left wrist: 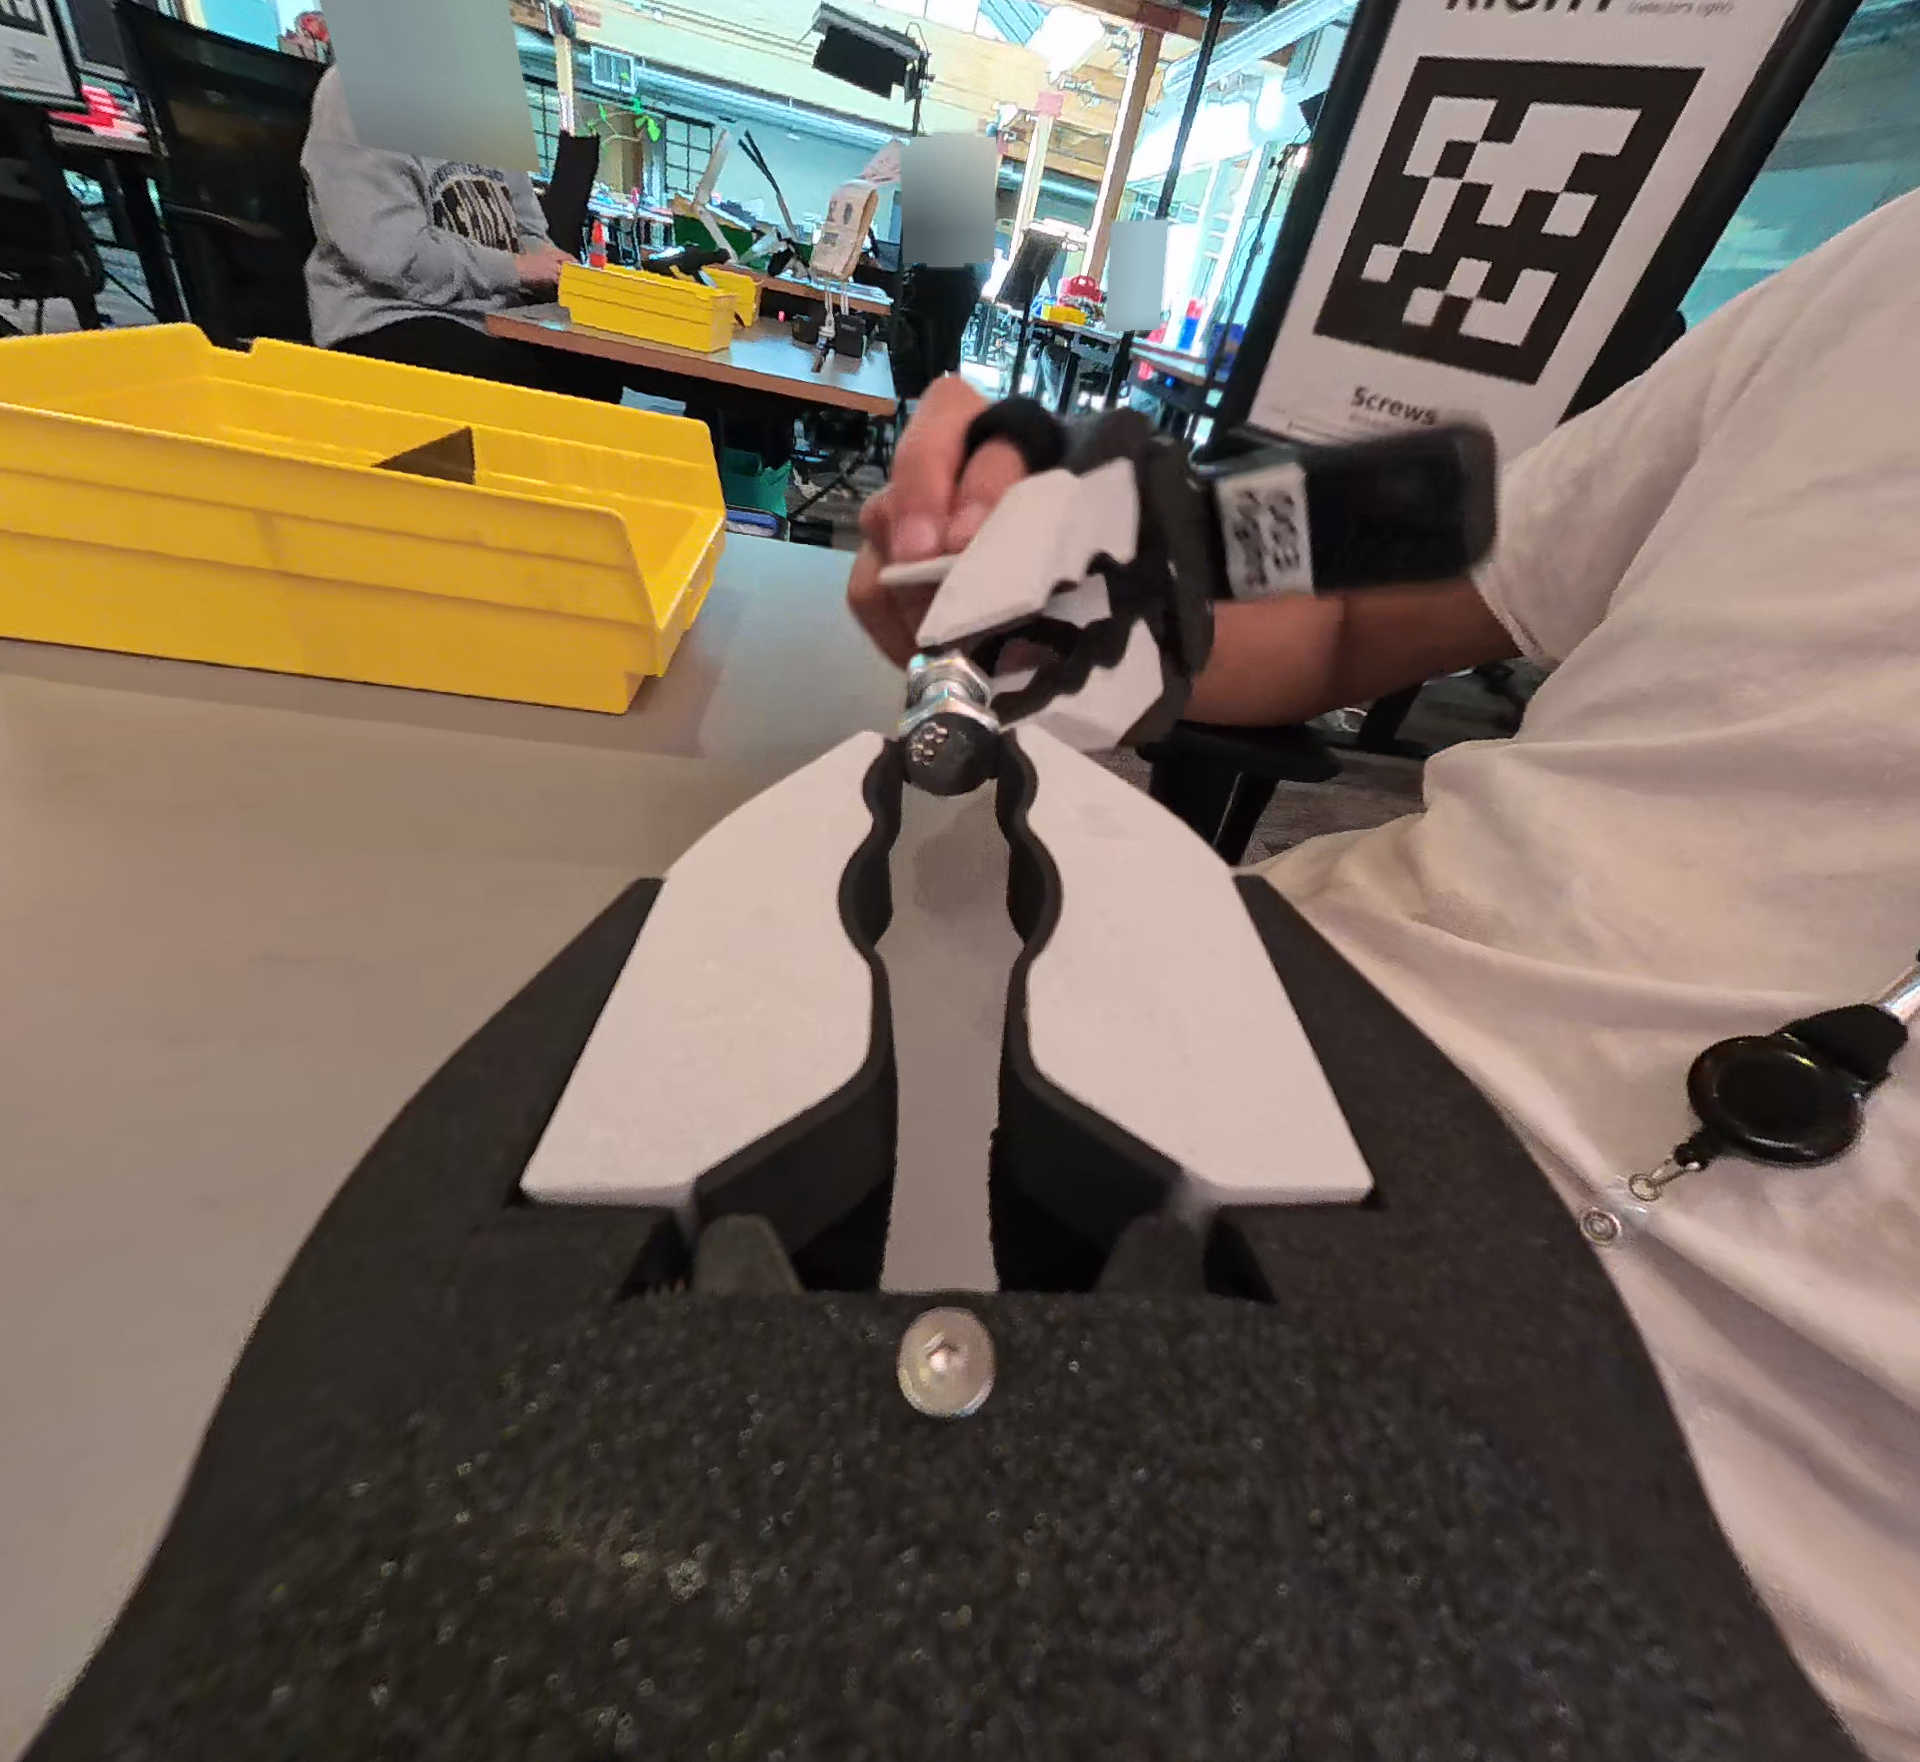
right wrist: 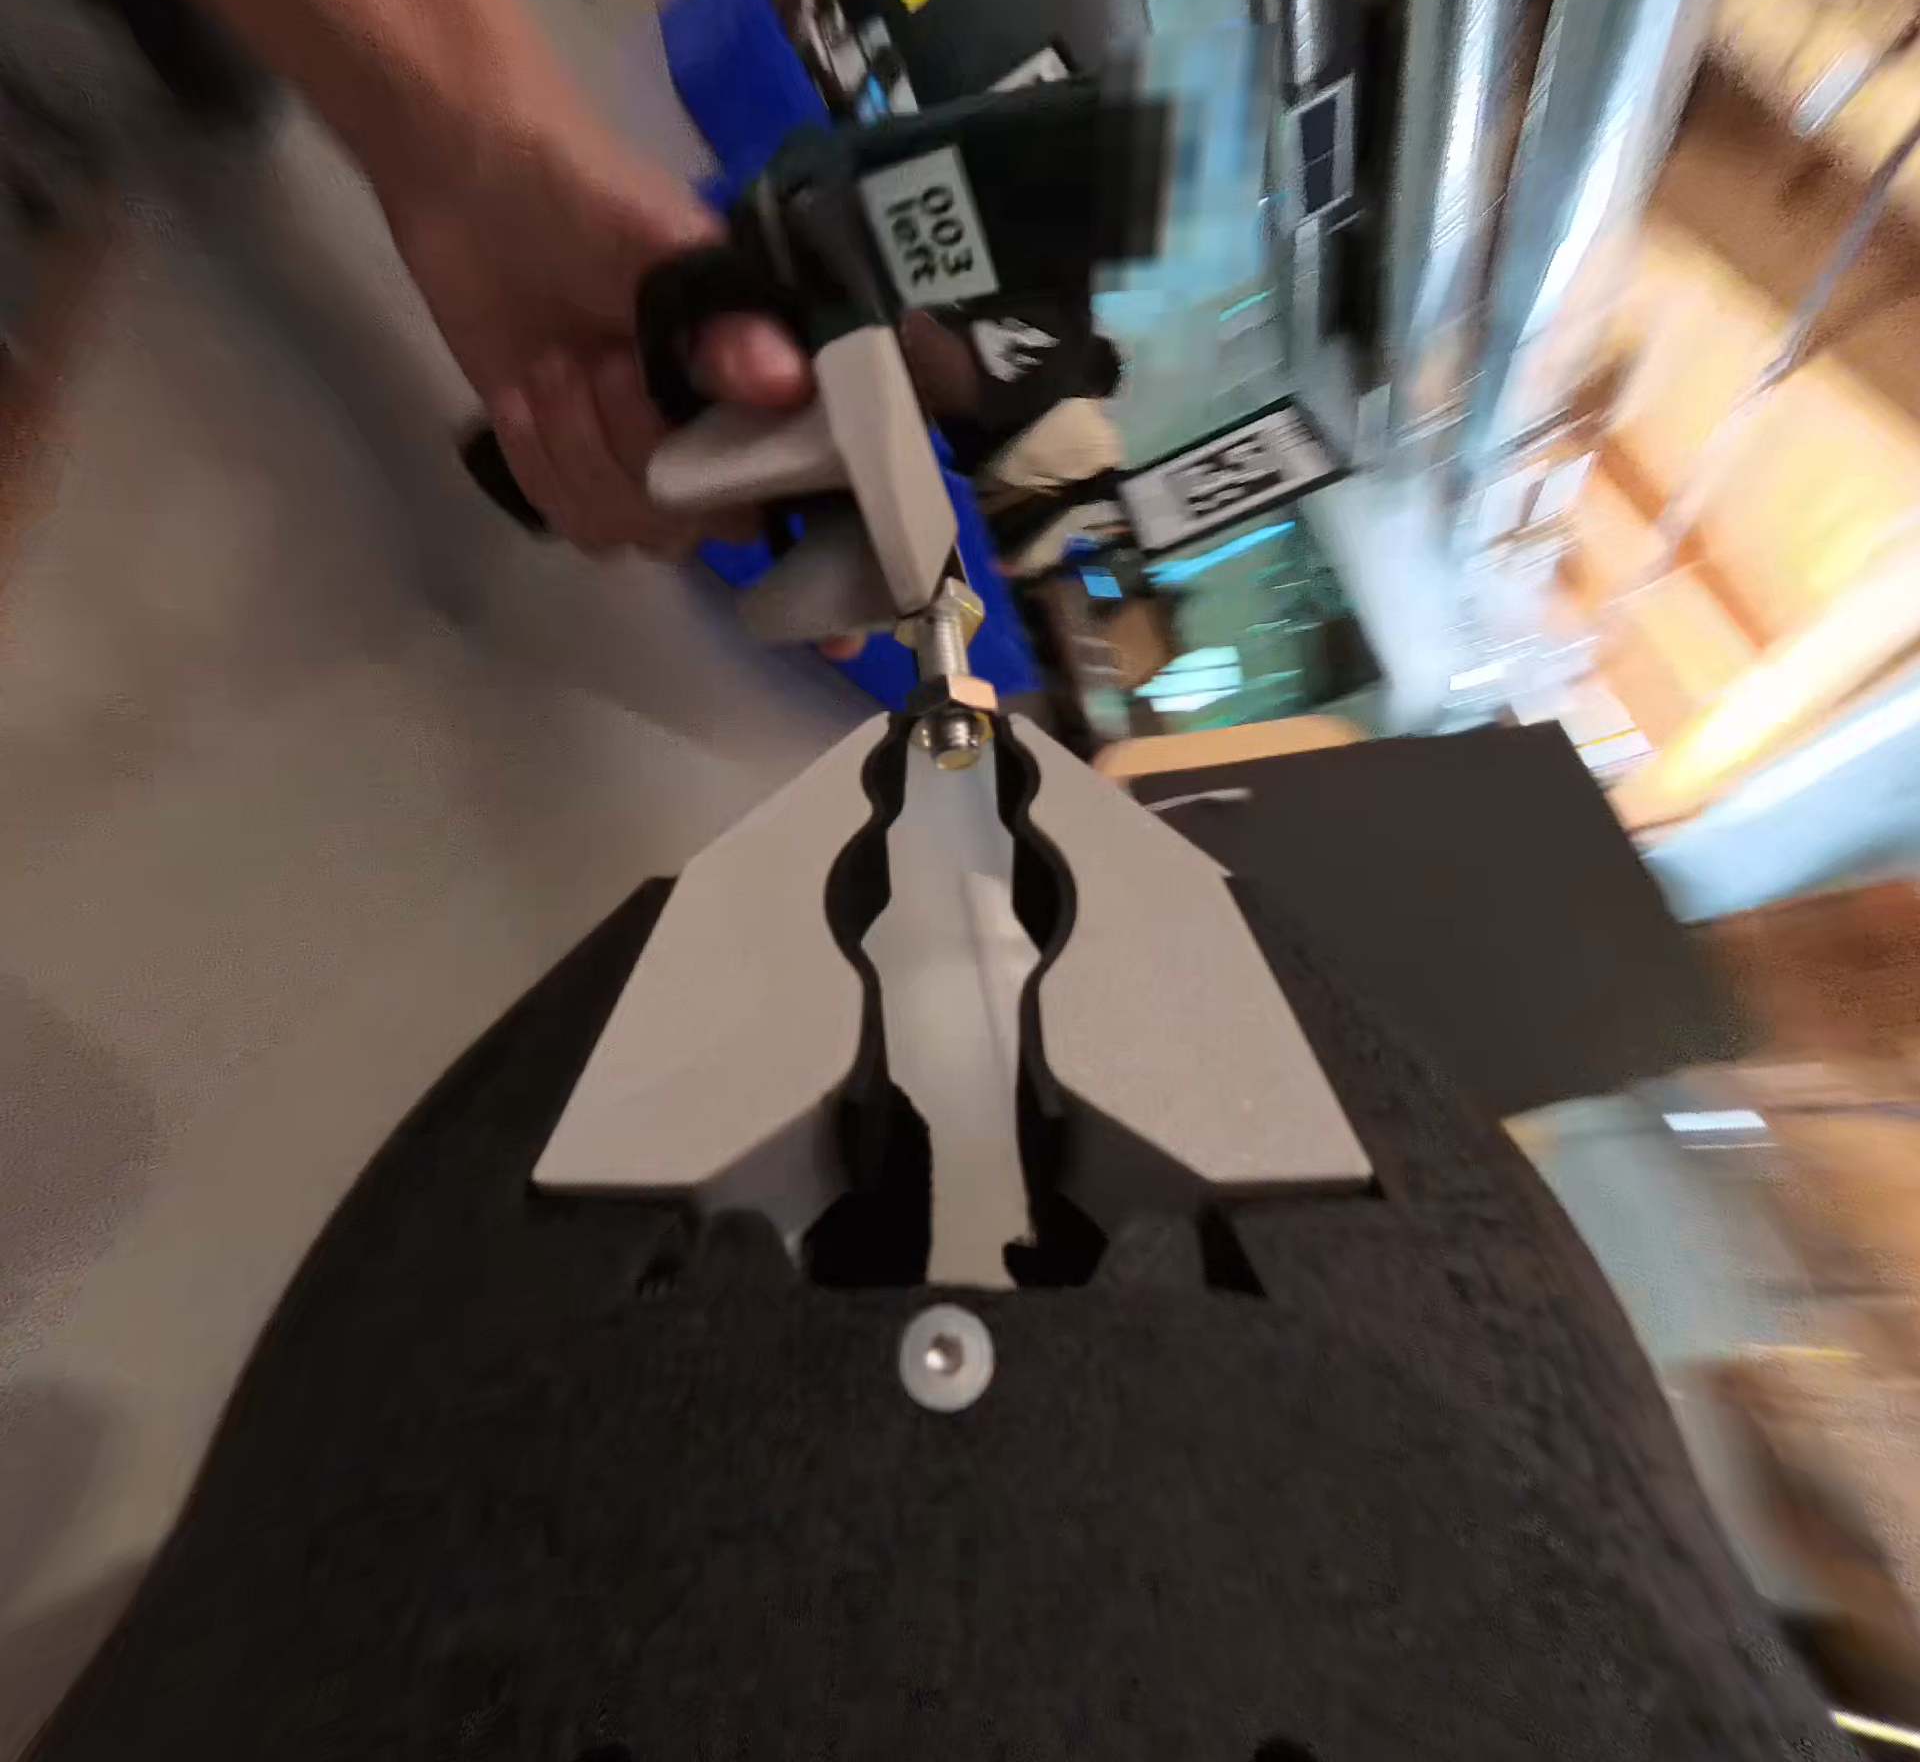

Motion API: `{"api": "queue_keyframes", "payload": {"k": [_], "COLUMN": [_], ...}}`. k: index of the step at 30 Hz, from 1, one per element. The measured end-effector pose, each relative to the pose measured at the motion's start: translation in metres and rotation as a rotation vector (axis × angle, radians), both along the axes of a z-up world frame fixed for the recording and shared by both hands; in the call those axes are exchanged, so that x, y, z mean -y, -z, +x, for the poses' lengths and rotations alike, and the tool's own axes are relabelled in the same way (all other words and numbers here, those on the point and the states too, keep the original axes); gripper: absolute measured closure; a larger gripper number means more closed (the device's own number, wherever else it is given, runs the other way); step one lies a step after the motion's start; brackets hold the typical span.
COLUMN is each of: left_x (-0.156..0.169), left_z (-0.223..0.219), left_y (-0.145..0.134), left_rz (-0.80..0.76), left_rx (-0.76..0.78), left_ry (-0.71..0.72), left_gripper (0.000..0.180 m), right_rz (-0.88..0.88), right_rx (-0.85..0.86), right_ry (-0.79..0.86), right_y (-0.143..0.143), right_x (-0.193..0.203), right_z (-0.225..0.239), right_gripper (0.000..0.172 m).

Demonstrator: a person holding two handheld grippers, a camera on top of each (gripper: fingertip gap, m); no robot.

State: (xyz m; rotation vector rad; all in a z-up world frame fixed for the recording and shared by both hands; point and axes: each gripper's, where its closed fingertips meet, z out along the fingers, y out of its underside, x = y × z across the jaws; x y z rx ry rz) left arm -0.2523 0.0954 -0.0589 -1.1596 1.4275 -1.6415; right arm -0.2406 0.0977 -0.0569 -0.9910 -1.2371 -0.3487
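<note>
Right now I'm pinching the bolt (left wrist: 948, 756) head in my left tongs (left wrist: 943, 748) — my right tongs (right wrist: 951, 738) are gripping the nut (right wrist: 953, 698) on it — above the grey table (left wrist: 312, 881).

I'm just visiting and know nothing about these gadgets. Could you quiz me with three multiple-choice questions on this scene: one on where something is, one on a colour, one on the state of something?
1. Where is the bin in the left wrist view?
A. On the table, left of the grippers
B. On the floor
C. In the person's lap

2. What colour is the bin?
A. Red
B. Yellow
C. Green

3. How is the bolt held?
A. It lies loose on the table
B. Only one gripper holds it
C. The left gripper grips its head, and the right gripper grips the nut on its thread

Answers:
1. A, it sits on the grey table at left.
2. B, its walls are bright yellow.
3. C, both views show fingertips closed at opposite ends.
</note>
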Motion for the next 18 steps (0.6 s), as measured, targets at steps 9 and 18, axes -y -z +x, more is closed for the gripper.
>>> {"api": "queue_keyframes", "payload": {"k": [9,18], "left_x": [-0.012,-0.017], "left_z": [0.001,0.002], "left_y": [0.003,0.004], "left_rz": [0.020,0.117], "left_rx": [-0.013,0.001], "left_ry": [-0.072,-0.135], "left_gripper": [0.163,0.164], "right_rz": [-0.114,-1.561], "right_rx": [-0.162,-1.004], "right_ry": [0.037,-0.516], "right_y": [-0.002,0.023], "right_x": [-0.014,-0.006], "right_z": [0.011,-0.005], "right_gripper": [0.115,0.122]}}
